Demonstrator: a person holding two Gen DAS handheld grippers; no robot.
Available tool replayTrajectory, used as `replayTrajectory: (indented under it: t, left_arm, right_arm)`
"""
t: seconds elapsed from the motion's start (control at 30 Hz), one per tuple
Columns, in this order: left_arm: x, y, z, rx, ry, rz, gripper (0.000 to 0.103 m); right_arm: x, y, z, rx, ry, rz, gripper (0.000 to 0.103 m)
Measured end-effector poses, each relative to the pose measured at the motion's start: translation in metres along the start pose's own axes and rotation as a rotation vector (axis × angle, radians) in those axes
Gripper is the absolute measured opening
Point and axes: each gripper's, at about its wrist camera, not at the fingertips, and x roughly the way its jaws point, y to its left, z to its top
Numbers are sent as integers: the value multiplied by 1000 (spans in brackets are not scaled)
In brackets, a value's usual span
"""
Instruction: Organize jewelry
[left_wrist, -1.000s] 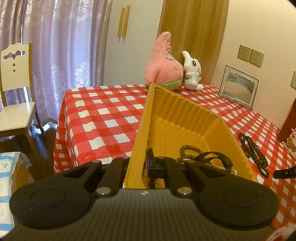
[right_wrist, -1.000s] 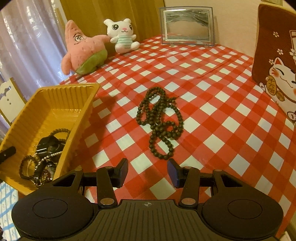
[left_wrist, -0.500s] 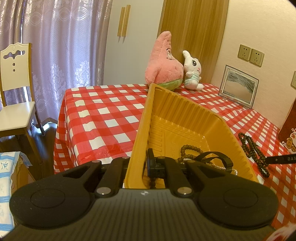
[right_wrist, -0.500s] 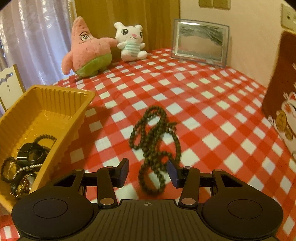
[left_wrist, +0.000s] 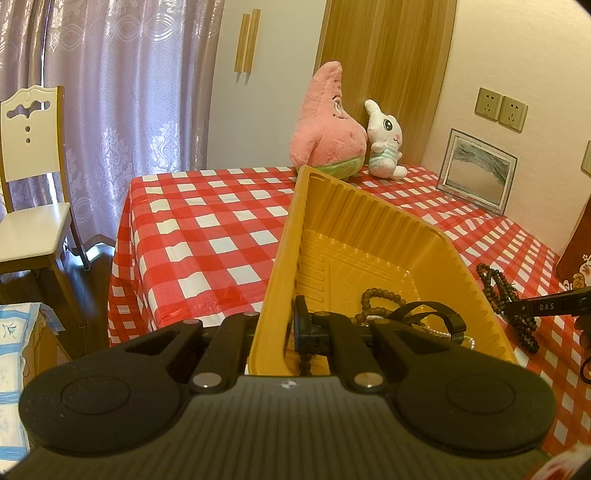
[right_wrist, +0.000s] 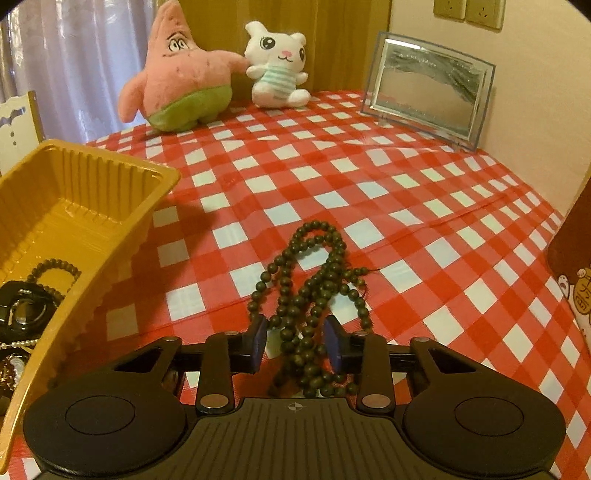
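Setting: table covered in a red-and-white checked cloth (right_wrist: 369, 177), with a yellow plastic tray (right_wrist: 110, 192) as the landmark for every place below.
Tray contents: smaller bead bracelet (right_wrist: 55, 266), black watch (right_wrist: 22, 314) and a thin pearl strand, heaped at the tray's near end.
Necklace: long strand of dark round beads (right_wrist: 314, 280), lying in loose tangled loops on the cloth just beside the tray's long right wall, outside it.
Left gripper (left_wrist: 275, 328): pressed together, pinching the tray's near-left wall, one finger outside it and one inside.
Right gripper (right_wrist: 295, 341): jaws have just been closing and now straddle the near end of the beads; narrow gaps remain at both pads, so no pinch yet.
Handling: likely light, limp and slippery; beads roll and loops will dangle and swing once lifted.
Where to hold: best across the bunched strands at the near end, several cords together.
Risk: trailing loops may snag the tray's rim.
Backdrop: pink starfish plush (right_wrist: 177, 74) and white bunny plush (right_wrist: 275, 70) well beyond the tray.
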Motion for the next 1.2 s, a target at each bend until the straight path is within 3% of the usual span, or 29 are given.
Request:
replayTrajectory:
  t: [0.07, 0.13, 0.23, 0.37, 0.67, 1.2]
  left_arm:
    - [0, 0, 0, 0, 0, 0, 6]
    - [0, 0, 0, 1, 0, 0, 6]
    - [0, 0, 0, 1, 0, -1, 6]
    - [0, 0, 0, -1, 0, 0, 6]
    - [1, 0, -1, 2, -1, -2, 6]
    - [1, 3, -1, 0, 2, -14, 6]
  right_arm:
    - [2, 1, -1, -7, 6, -3, 25]
    - [5, 0, -2, -16, 16, 2, 13]
    - [2, -1, -4, -13, 11, 21, 7]
    - [-17, -12, 0, 86, -9, 104, 7]
    - [-112, -46, 48, 220, -180, 216, 7]
    - [-267, -48, 155, 154, -370, 354, 7]
